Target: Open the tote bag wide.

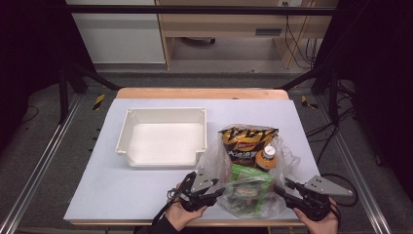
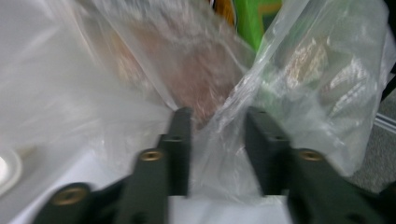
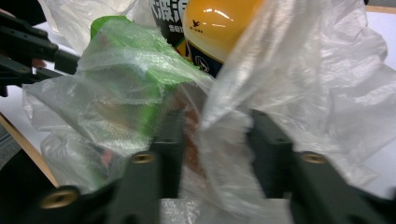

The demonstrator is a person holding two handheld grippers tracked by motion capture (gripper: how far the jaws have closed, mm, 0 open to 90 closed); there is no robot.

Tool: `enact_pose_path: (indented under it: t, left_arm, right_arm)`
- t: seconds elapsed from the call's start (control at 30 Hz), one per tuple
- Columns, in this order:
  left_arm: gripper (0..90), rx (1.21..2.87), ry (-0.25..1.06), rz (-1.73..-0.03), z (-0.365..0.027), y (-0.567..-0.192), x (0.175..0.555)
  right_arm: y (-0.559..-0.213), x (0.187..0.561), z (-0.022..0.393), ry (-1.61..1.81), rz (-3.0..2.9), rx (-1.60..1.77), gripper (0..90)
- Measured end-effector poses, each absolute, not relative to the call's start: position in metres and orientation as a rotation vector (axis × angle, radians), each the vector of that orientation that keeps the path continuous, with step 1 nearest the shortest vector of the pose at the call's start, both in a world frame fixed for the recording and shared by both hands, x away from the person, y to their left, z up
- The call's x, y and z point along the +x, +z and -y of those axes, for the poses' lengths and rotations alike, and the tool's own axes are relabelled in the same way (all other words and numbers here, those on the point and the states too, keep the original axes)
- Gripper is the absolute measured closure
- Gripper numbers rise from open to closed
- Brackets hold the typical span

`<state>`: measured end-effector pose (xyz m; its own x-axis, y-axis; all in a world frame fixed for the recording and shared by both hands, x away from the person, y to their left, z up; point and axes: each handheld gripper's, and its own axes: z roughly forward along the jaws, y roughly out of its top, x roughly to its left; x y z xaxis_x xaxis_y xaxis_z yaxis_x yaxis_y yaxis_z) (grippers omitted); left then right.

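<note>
- The clear plastic bag [image 1: 251,180] lies at the near right of the table [image 1: 112,195], just right of the white bin [image 1: 163,137]. Inside it are a dark chip packet [image 1: 247,141], an orange-capped bottle [image 1: 267,157] and a green packet [image 1: 249,187].
- The step in hand looks like seizing the bag's film on 2 sides, to open or lift it.
- The left gripper [image 1: 210,191] sits at the bag's near left edge. In the left gripper view a fold of film [image 2: 219,135] runs up between its jaws, which stand apart; I cannot tell if the pads press it yet.
- The right gripper [image 1: 281,189] comes in at the bag's near right edge. In the right gripper view crumpled film [image 3: 219,130] fills the gap between its jaws; a firm pinch is not clear here either.
- To do it well: catch film alone, not the green packet behind it, and close fully before pulling.
- Pull both sides evenly, since the round bottle could roll out toward the bin.
</note>
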<state>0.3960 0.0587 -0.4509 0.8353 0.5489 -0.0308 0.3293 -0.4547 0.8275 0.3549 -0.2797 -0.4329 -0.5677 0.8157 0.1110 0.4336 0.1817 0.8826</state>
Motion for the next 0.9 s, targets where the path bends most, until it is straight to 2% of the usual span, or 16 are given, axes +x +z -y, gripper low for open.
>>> enact_pose_path:
  t: [0.03, 0.07, 0.1, 0.17, 0.33, 0.63, 0.77, 0.83, 0.9]
  left_arm:
    - [72.2, 2.094, 0.291, -0.653, -0.058, -0.452, 0.395]
    - [72.2, 2.109, 0.282, -0.656, -0.057, -0.454, 0.395]
    - [77.4, 2.119, 0.277, -0.660, -0.057, -0.454, 0.394]
    - [87.6, 2.135, 0.234, -0.665, -0.058, -0.456, 0.392]
    - [89.7, 2.171, 0.204, -0.649, -0.055, -0.464, 0.389]
    - [89.7, 2.228, 0.177, -0.639, -0.053, -0.472, 0.391]
    - [89.6, 2.235, 0.172, -0.634, -0.052, -0.475, 0.389]
    - [89.6, 2.241, 0.175, -0.629, -0.053, -0.475, 0.389]
    - [89.7, 2.245, 0.177, -0.627, -0.053, -0.475, 0.389]
  right_arm:
    - [-0.433, 0.354, 0.280, 1.343, -2.078, 1.172, 67.7]
    - [-0.433, 0.354, 0.280, 1.343, -2.078, 1.172, 67.7]
    - [-0.432, 0.353, 0.281, 1.341, -2.083, 1.174, 71.0]
    - [-0.431, 0.351, 0.282, 1.326, -2.099, 1.182, 81.4]
    - [-0.435, 0.349, 0.287, 1.286, -2.128, 1.229, 87.2]
    - [-0.448, 0.354, 0.294, 1.268, -2.149, 1.354, 88.2]
    - [-0.444, 0.351, 0.294, 1.225, -2.138, 1.321, 85.2]
    - [-0.441, 0.349, 0.296, 1.246, -2.100, 1.302, 76.0]
    - [-0.434, 0.345, 0.296, 1.278, -2.038, 1.257, 62.3]
